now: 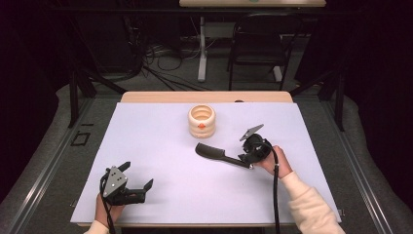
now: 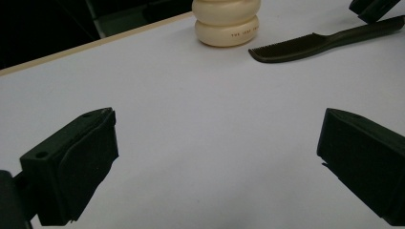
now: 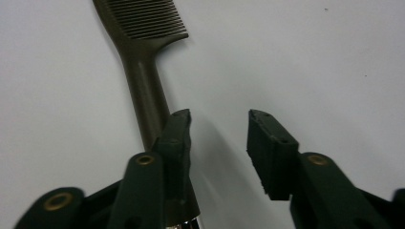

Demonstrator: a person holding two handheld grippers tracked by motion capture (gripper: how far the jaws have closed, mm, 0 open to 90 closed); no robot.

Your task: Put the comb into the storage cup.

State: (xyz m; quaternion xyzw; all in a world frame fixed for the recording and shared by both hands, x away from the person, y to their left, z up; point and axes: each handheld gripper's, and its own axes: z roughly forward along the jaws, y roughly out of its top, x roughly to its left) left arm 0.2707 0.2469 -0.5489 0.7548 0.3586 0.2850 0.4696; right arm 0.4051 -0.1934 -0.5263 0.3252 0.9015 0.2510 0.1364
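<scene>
The table [image 1: 160, 161] carries a pale sheet across nearly its whole top, with a strip of wood showing at the far edge; near the middle of the far half stands a cream ribbed container [image 1: 201, 121], open at the top, with an orange mark on its front; in the left gripper view a line of small dark print runs along its lower ring, too small to read, and its top is cut off by the frame; just in front of it lies a dark comb [image 1: 217, 154], flat on the sheet, teeth end toward the container; the left gripper [image 1: 138, 181] rests at the near left, well apart from the comb, jaws spread wide with nothing between them; the right gripper [image 3: 219, 143] sits at the comb's handle end, jaws partly apart and gripping nothing; the handle passes under one jaw, which hides its end.
</scene>
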